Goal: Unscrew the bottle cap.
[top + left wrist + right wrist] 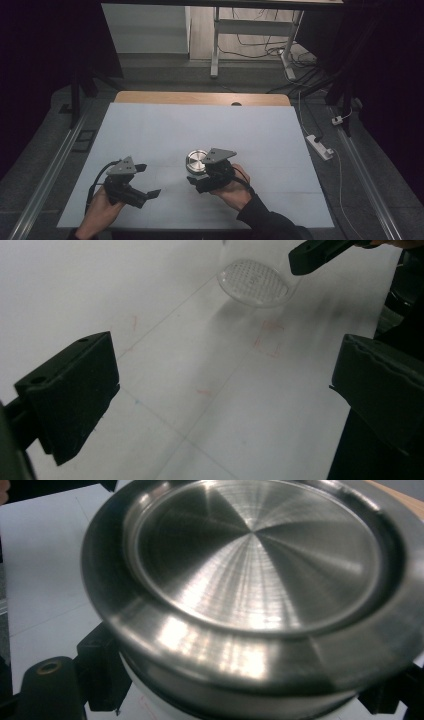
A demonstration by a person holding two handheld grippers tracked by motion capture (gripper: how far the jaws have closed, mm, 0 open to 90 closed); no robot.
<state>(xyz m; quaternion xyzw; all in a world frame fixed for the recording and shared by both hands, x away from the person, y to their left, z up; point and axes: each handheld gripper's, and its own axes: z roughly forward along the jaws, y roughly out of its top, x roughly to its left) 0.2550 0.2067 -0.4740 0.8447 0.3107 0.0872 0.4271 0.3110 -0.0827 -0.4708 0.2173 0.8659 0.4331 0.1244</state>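
Note:
A clear jar with a brushed metal lid (196,161) sits between the jaws of my right gripper (196,174), just right of the sheet's middle near the front. In the right gripper view the lid (255,575) looms close, and a black jaw presses each side of the jar body below it, with the gripper (245,702) shut. The left gripper view shows the jar's dotted clear base (255,277) raised off the sheet, with a shadow beneath. My left gripper (148,181) is to the jar's left, open and holding nothing (225,390).
A white sheet (200,130) covers the table, with a wooden strip (200,97) at the far edge. Faint red marks (270,337) lie on the sheet below the jar. Past the table are metal table legs and cables on the floor, and a power strip (320,146) at the right.

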